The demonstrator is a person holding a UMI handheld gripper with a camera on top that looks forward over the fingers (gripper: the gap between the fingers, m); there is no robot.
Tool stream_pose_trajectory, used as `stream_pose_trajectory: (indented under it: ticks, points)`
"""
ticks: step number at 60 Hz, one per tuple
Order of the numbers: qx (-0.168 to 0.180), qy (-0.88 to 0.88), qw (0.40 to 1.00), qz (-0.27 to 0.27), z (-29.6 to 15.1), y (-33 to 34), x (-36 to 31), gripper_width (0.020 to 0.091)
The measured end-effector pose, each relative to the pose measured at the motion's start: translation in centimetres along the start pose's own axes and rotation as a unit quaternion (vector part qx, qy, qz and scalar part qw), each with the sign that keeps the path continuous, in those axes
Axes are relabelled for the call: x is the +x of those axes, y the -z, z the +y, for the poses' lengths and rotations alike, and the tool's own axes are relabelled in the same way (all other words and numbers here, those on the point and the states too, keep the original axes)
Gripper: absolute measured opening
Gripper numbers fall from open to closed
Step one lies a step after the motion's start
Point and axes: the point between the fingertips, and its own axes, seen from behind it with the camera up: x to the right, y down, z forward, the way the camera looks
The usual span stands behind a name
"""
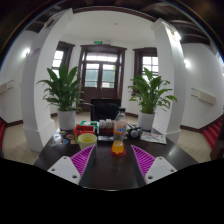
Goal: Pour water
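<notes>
A clear plastic bottle [119, 134] with orange liquid at its bottom and a pale cap stands upright on the dark table [110, 170], just ahead of my fingers and roughly centred between them. A yellow-green cup [87, 141] stands to its left, beyond the left finger. My gripper [112, 163] is open, its magenta pads [83, 161] spread wide with only bare table between them. Nothing is held.
A red container [84, 129] sits behind the cup, and small dark items [134, 131] lie right of the bottle. Beyond the table are two large potted plants [65, 92], white pillars [40, 80] and a dark wooden door [102, 72].
</notes>
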Motion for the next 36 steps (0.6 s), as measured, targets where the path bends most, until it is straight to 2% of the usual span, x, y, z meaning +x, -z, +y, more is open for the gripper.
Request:
stream_pose_trajectory:
  ticks: [14,36]
  points:
    - [0.03,-0.022,0.999,-0.011,-3.4,5.0,-0.4,0.0677]
    - [0.057,-0.038,0.997,0.018,-5.5,8.7,2.0,0.0676]
